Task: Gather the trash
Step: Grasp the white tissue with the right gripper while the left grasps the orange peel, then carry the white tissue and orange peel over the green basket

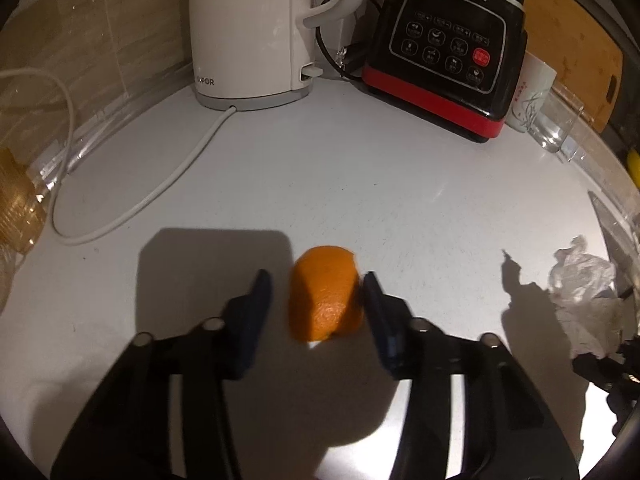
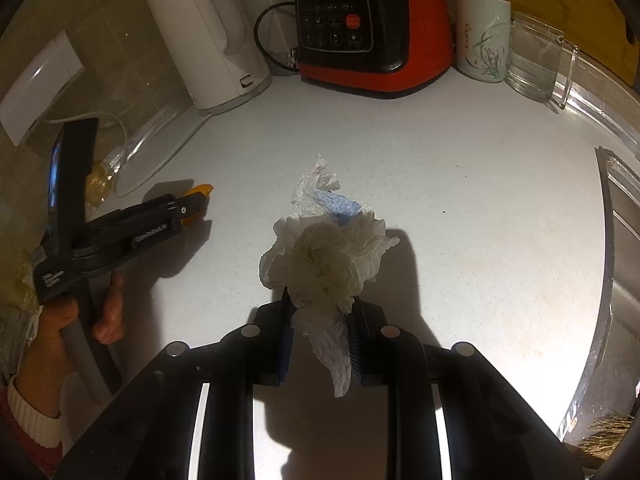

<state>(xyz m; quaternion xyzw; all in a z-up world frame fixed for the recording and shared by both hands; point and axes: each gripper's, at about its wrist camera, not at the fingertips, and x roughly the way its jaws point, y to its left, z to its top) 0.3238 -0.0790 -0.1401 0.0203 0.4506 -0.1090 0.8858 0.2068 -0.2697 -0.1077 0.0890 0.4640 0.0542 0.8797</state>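
Observation:
A piece of orange peel (image 1: 324,292) lies on the white counter (image 1: 360,184) between the fingers of my left gripper (image 1: 316,280). The right finger touches the peel's edge, while a gap shows at the left finger (image 1: 258,292), so the jaws stand open around it. In the right wrist view my right gripper (image 2: 322,300) is shut on a crumpled white tissue (image 2: 328,256) with a blue scrap in it, lifted a little off the counter. The same view shows the left gripper (image 2: 194,204) held in a hand at the left, with the peel (image 2: 202,189) at its tips.
A white kettle (image 1: 256,28) with its cable (image 1: 160,192), a black and red blender base (image 1: 448,52), a mug (image 2: 482,34) and a glass (image 2: 534,56) line the back wall. A wooden board (image 1: 572,40) leans behind. A sink edge (image 2: 608,240) runs along the right.

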